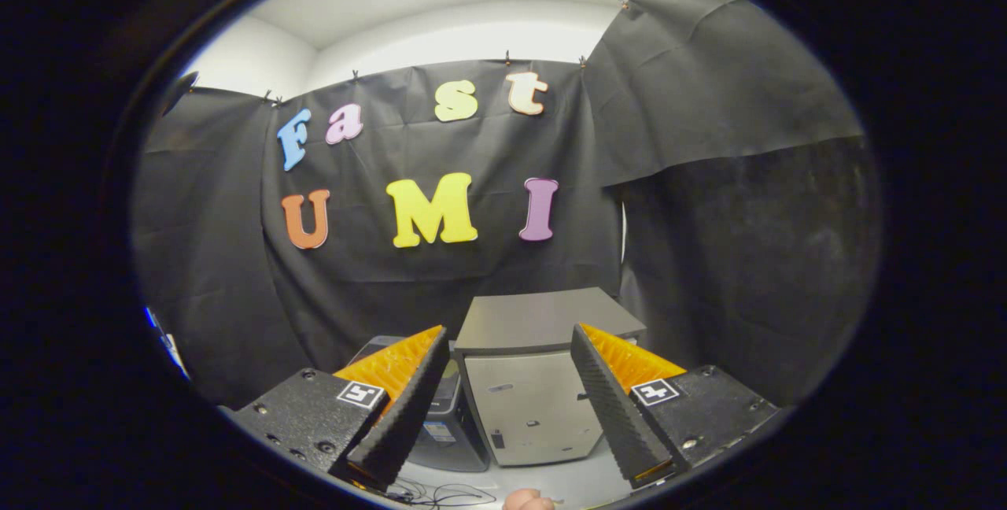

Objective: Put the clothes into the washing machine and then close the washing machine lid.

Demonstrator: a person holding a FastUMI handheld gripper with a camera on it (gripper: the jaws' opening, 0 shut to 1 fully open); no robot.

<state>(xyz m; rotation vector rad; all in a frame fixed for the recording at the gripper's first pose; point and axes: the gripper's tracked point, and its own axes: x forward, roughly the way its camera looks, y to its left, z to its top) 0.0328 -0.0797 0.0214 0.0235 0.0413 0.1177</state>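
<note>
We see the tongs (503,404) as two wedge-shaped fingers with ribbed inner faces, standing apart with nothing between them. Each finger sits on a dark, textured block with screws and a small square black-and-white marker.

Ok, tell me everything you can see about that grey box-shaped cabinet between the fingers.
The grey cabinet is a boxy unit with a darker flat top and a paler front panel bearing small marks, too small to read. It looks like metal or plastic. It stands upright on a pale floor against the black cloth wall, beyond the open gripper, framed between its fingers, which hold nothing. A darker unit sits beside it; whether they touch is unclear.
</note>
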